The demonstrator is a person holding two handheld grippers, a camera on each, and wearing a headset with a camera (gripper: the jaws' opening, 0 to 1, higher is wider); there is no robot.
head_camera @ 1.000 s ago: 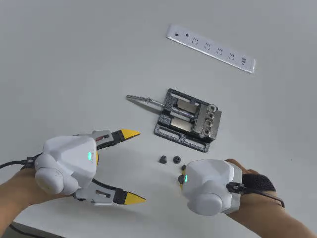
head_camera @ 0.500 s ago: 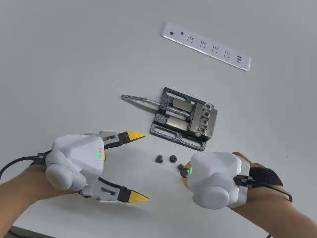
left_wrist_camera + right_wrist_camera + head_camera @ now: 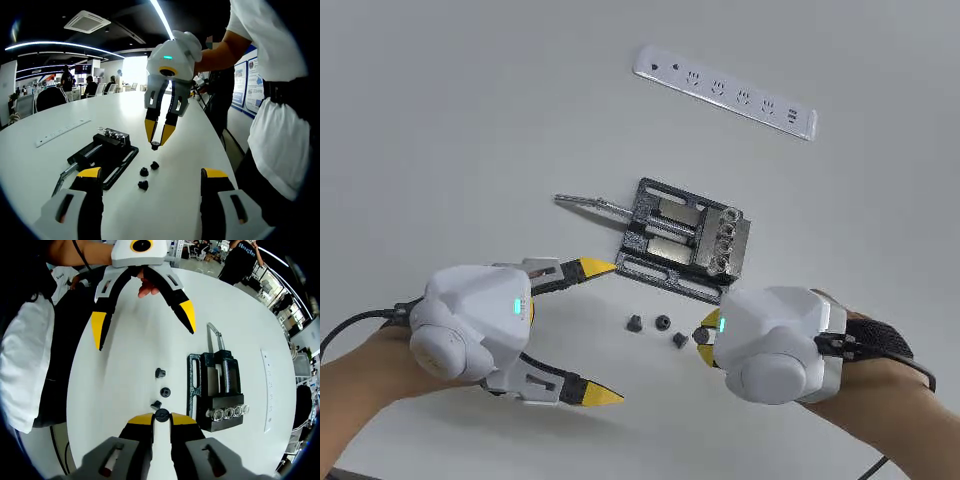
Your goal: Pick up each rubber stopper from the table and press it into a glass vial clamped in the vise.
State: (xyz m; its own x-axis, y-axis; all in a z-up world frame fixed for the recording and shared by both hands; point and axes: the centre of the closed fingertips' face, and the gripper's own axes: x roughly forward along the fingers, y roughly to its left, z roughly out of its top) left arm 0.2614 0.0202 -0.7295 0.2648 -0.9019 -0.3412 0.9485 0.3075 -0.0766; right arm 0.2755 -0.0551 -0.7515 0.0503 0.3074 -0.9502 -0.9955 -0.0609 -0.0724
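My right gripper [image 3: 162, 419] is shut on a small black rubber stopper [image 3: 161, 414]. In the left gripper view it [image 3: 157, 136] hangs point-down with that stopper [image 3: 155, 145] a little above the table. Three more stoppers [image 3: 633, 323] [image 3: 662, 321] [image 3: 680, 339] lie on the white table in front of the black vise [image 3: 660, 235]. A row of several glass vials [image 3: 725, 241] stands clamped upright at the vise's right end. My left gripper [image 3: 602, 330] rests open at the left, its yellow tips wide apart, with nothing between them.
The vise's metal handle [image 3: 588, 203] sticks out to the left. A white power strip [image 3: 725, 90] lies at the back of the table. A cable [image 3: 350, 325] trails from my left gripper. People stand beside the table in both gripper views.
My right gripper has moved up and to the right, closer to the vise, still shut on the stopper. The left gripper has barely moved. The head camera has shifted a little.
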